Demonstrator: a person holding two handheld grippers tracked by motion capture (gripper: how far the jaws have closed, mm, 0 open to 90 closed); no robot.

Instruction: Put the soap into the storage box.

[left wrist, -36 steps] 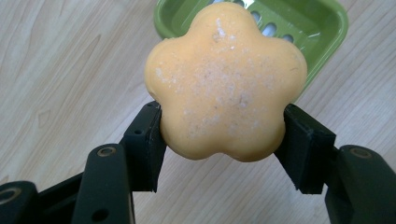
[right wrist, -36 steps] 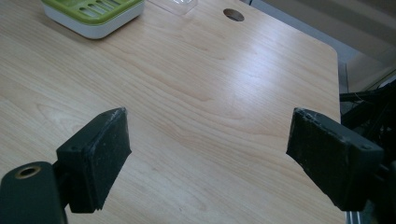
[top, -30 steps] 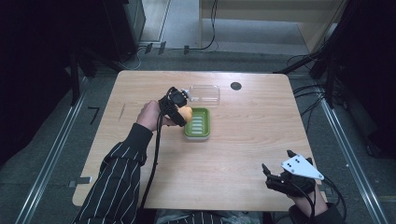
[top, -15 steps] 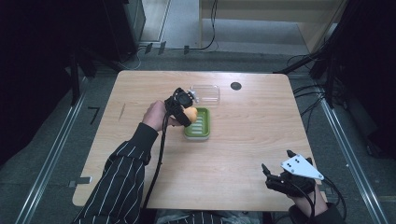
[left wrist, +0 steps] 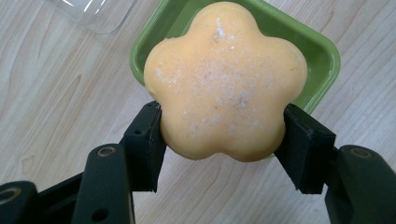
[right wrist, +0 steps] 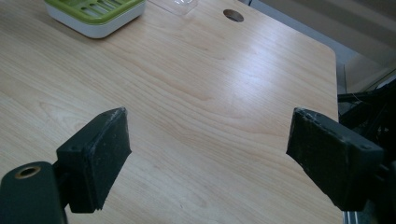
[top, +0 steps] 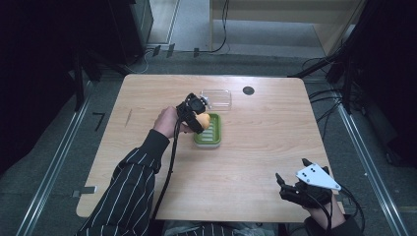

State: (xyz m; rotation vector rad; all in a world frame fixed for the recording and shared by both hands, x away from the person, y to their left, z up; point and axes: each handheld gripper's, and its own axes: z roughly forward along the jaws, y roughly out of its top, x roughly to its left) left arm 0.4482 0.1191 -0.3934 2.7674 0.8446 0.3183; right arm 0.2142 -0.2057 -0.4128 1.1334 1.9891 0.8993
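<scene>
A green rectangular soap dish (top: pixel 209 132) with a ribbed inner floor and a white base sits near the middle of the pale wooden table (top: pixel 255 147). Nothing can be seen lying inside the dish; its slatted floor shows bare in the right gripper view (right wrist: pixel 95 10). Just beyond the dish, toward the far edge of the table, lies a clear plastic rectangular lid (top: pixel 217 98), flat on the wood and close to the dish's far end. A small dark round hole (top: pixel 248 90) in the tabletop lies to the right of the lid.

The left gripper (top: pixel 194 112) hangs over the left far corner of the dish, clamped on an orange flower-shaped bar of soap (left wrist: pixel 224 79). In the left gripper view its two black jaws press against opposite lobes of the soap, which is held above the dish's green rim (left wrist: pixel 322 51), partly over the dish and partly over the table beside it. The soap's face is dusted with pale specks.

The right gripper (top: pixel 295 189) is well away from the dish, at the near right corner of the table, its jaws spread wide with only bare wood between them (right wrist: pixel 205 154).
</scene>
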